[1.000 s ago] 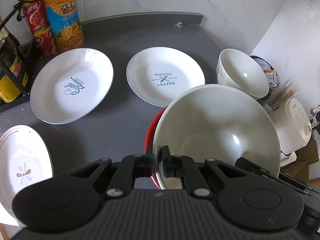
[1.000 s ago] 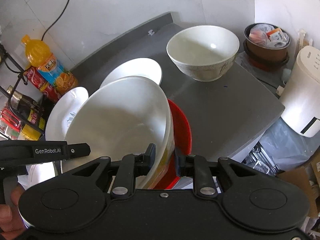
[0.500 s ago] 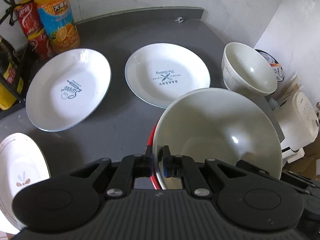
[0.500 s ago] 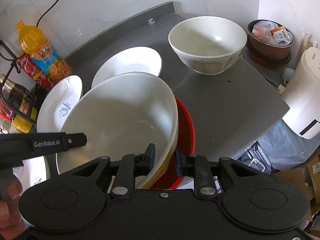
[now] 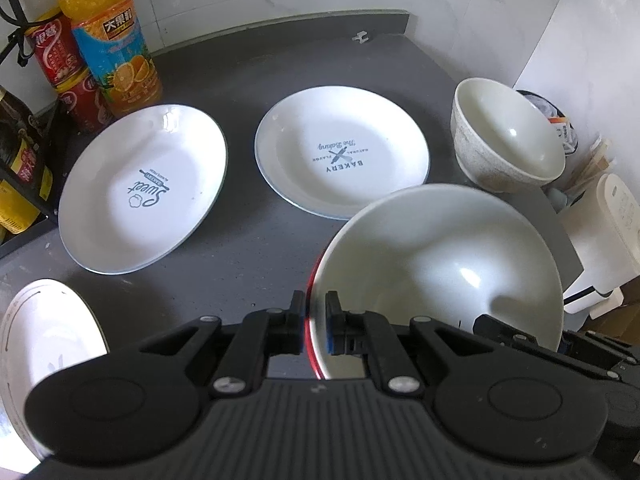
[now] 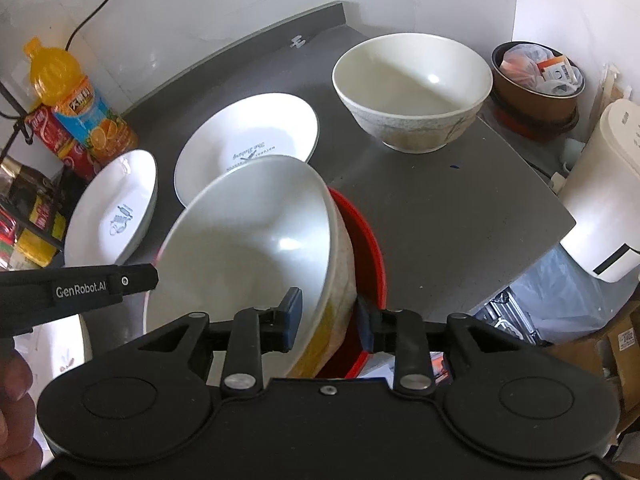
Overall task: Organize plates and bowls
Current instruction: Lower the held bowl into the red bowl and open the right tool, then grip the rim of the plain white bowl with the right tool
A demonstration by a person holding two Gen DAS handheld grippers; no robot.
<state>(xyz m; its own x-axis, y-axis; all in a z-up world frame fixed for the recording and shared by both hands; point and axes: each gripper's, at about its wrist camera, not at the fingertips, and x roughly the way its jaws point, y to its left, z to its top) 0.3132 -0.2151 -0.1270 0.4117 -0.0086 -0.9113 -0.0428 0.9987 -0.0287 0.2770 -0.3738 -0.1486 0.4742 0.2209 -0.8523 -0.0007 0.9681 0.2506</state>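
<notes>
Left claw, at bottom centre, clamps the rims of a white bowl and red bowl. Right claw is opening, straddling the white bowl's near wall.

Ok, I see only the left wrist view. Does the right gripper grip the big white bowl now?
Observer: No. The right gripper has its jaws opening; the rim of the big white bowl is between them, but the pads do not press it.
Operator: What is the red edge under the bowl?
Observer: A red dish; the bowl sits tilted inside it.
Operator: Is the bowl's outside plain?
Observer: No, there is a yellow patch low on its wall.
</notes>
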